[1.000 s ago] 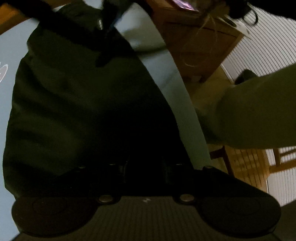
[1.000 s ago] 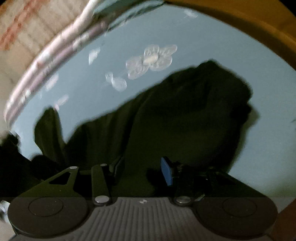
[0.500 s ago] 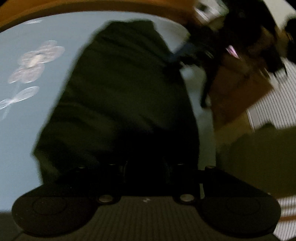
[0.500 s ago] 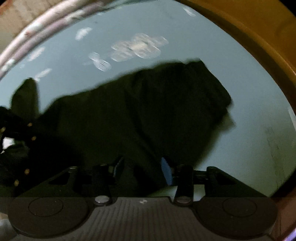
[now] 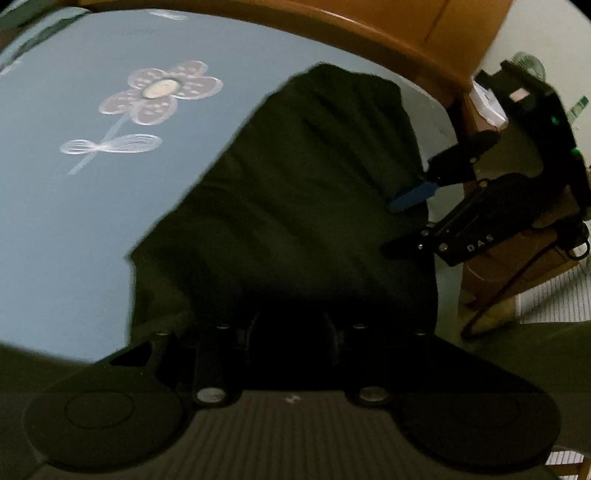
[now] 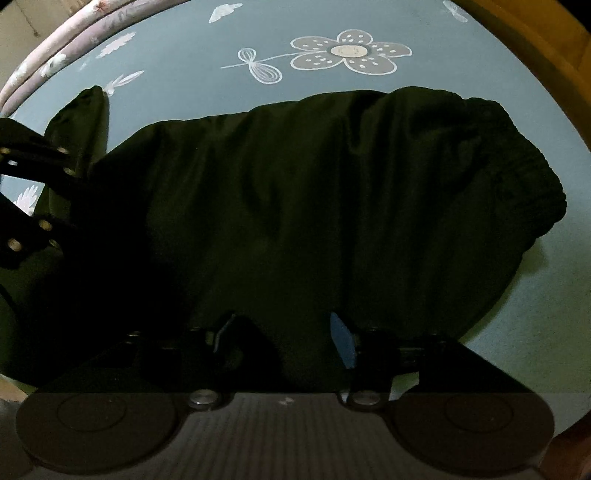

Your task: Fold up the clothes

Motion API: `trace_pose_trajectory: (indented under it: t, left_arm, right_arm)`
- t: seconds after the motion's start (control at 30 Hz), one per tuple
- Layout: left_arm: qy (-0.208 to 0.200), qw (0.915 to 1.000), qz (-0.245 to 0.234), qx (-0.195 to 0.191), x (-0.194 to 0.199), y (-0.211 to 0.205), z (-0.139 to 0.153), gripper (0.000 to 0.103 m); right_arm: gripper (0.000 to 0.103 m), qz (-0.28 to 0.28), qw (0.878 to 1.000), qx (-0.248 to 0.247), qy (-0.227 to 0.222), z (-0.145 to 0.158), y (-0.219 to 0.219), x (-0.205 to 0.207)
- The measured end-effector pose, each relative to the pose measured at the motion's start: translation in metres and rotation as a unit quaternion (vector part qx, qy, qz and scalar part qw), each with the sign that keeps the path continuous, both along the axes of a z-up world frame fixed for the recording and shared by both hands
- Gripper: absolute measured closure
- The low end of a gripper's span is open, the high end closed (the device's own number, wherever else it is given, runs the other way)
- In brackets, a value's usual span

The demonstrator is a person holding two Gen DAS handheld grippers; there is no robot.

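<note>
Between the right tool's (image 6: 282,332) parted fingers, dark cloth is lying, seemingly ungripped. Whether the left tool (image 5: 291,325) is open, I cannot tell. Beyond, the dark garment (image 6: 314,206) is lying doubled and rumpled on the blue flowered bedsheet (image 6: 369,22), looking partly folded, needing tidying.

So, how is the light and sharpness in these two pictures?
Left wrist view: dim, slightly blurred; the dark garment loses its detail near the jaws, and the flower print is soft. Right wrist view: sharper, the flower print is crisp, fisheye bends the wooden edge.
</note>
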State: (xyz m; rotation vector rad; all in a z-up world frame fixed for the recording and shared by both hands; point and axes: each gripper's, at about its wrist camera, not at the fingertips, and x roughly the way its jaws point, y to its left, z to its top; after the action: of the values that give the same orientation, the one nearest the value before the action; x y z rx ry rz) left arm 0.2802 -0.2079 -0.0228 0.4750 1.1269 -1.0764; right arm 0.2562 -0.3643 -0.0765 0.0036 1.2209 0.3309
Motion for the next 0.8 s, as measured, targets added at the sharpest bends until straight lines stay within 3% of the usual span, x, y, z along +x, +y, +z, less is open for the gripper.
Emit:
trace_pose_trajectory:
  t: [0.1, 0.2, 0.3, 0.43, 0.5, 0.6, 0.7, 0.8]
  left_arm:
    - [-0.012, 0.9991, 0.039, 0.009, 0.005, 0.015, 0.011, 0.068]
    - [0.01, 0.9945, 0.103, 0.008, 0.015, 0.033, 0.014, 0.069]
    - [0.053, 0.9829, 0.177, 0.003, 0.023, 0.055, 0.008, 0.069]
    - [0.107, 0.96, 0.258, -0.006, 0.027, 0.073, -0.004, 0.068]
    - [0.123, 0.9515, 0.282, -0.005, 0.026, 0.078, -0.009, 0.068]
    - [0.119, 0.9455, 0.303, -0.003, 0.023, 0.084, -0.011, 0.068]
    - [0.107, 0.9482, 0.298, -0.025, 0.025, 0.083, -0.005, 0.067]
    - [0.085, 0.9642, 0.246, -0.051, 0.036, 0.065, 0.003, 0.067]
  right_arm:
    - [0.043, 0.003, 1.0, -0.004, -0.001, 0.009, 0.004, -0.001]
    - [0.043, 0.017, 1.0, -0.001, -0.01, 0.02, 0.012, -0.004]
    - [0.043, 0.043, 0.999, 0.027, -0.017, 0.03, 0.026, -0.001]
    - [0.043, 0.078, 0.995, 0.056, -0.015, 0.035, 0.048, 0.004]
    - [0.043, 0.094, 0.993, 0.068, -0.014, 0.036, 0.06, 0.006]
    - [0.043, 0.118, 0.989, 0.085, -0.011, 0.037, 0.078, 0.009]
    - [0.043, 0.095, 0.993, 0.07, -0.016, 0.038, 0.07, 0.011]
    - [0.043, 0.055, 0.997, 0.046, -0.035, 0.044, 0.052, 0.009]
